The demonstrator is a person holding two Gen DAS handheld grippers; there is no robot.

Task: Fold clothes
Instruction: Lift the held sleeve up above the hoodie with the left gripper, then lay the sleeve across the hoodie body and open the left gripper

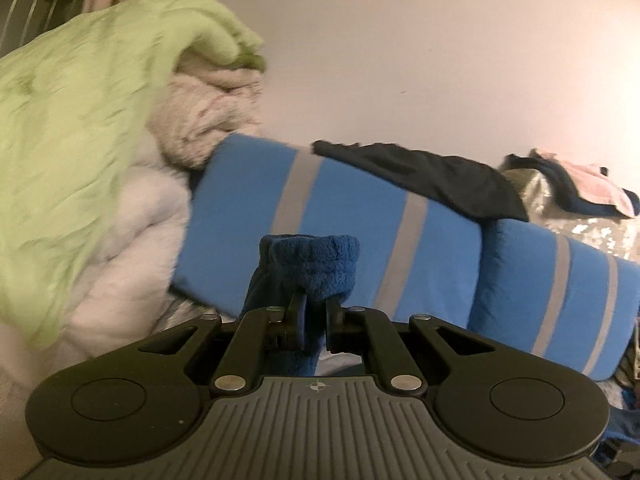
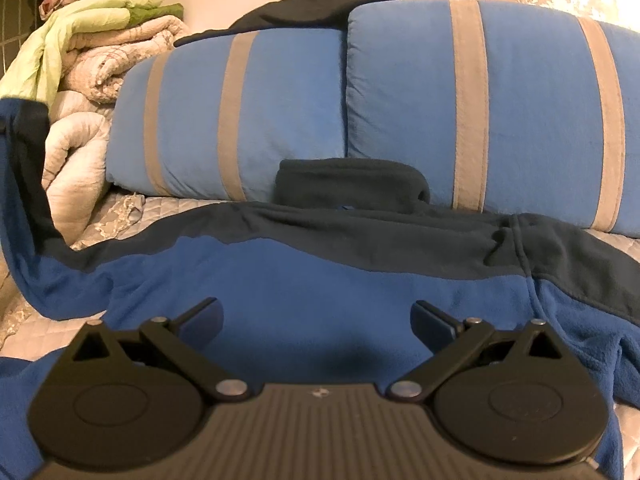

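Fingers of left gripper (image 1: 316,312) pinch one blue fleece (image 2: 320,280); right gripper (image 2: 316,320) spread; two striped pillows (image 2: 500,100).

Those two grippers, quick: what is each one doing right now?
Left gripper: fingers closed on a fold of the blue fleece.
Right gripper: fingers open, holding nothing, above the fleece.

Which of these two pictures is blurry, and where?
Left wrist view: the green blanket and beige bedding at left are smeared by motion, the pillows softer. Right wrist view: mostly sharp, warm dim light, fisheye bending the pillows.
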